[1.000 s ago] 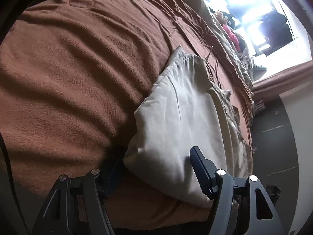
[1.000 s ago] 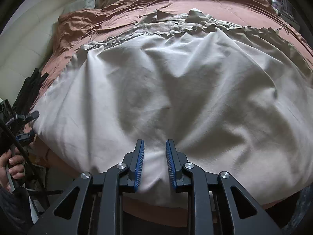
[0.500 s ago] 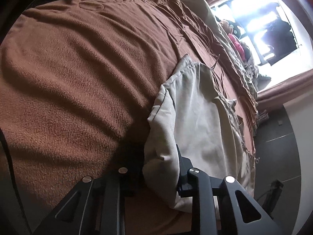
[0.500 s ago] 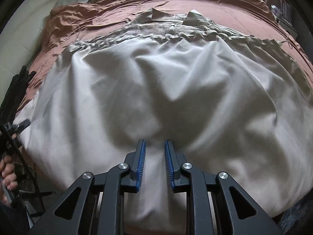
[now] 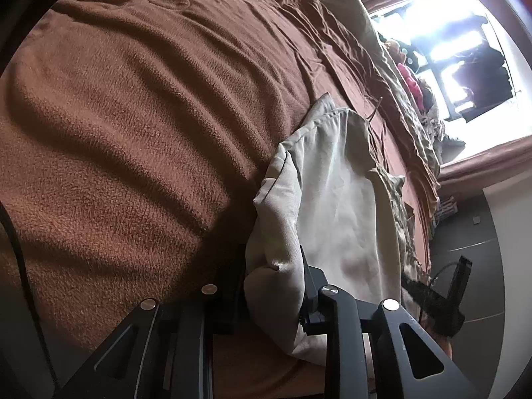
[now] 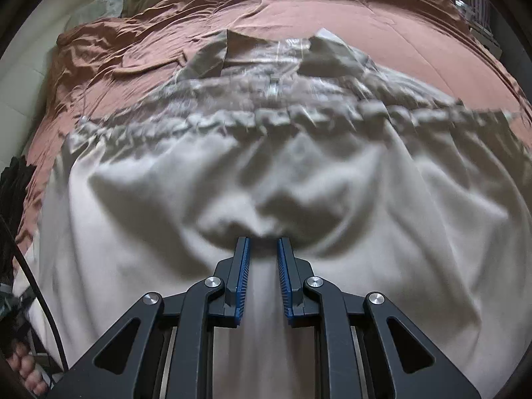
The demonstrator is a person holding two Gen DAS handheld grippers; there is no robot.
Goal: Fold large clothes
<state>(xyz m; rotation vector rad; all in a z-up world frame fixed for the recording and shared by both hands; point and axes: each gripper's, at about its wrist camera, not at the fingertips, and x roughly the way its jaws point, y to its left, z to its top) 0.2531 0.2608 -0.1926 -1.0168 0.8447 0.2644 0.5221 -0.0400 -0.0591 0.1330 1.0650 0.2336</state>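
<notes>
Left gripper (image 5: 274, 286) clamped on a bunched corner of the beige garment (image 5: 335, 199); cloth fills the gap between its black fingers (image 5: 311, 282), a fat roll of fabric bulging out just above them. Right gripper (image 6: 262, 266) pinches a ridge of the same garment (image 6: 299, 199) between its blue-ribbed pads (image 6: 242, 276); a narrow strip of cloth shows between them, jaws close but not fully together, fabric puckered and pulled up at the tips.

Garment lies spread on the brown blanket (image 5: 133, 116), which covers the bed. In the right wrist view it takes up most of the blanket's (image 6: 415, 43) near half, smooth pale skirt part nearest the gripper, a gathered ruffled band (image 6: 266, 116) across it further up, collar flaps (image 6: 212, 56) at the far end toward the pillows (image 6: 109, 0). This view is motion-blurred around the ruffles. In the left wrist view the garment is seen edge-on, its hemmed edge resting on the blanket, bare fuzzy blanket to the side of it.

Beyond the blanket's far edge: bright window (image 5: 449, 43), pink item (image 5: 410, 81) near it, too small to identify. Dark floor (image 5: 475, 256) beside the bed.
</notes>
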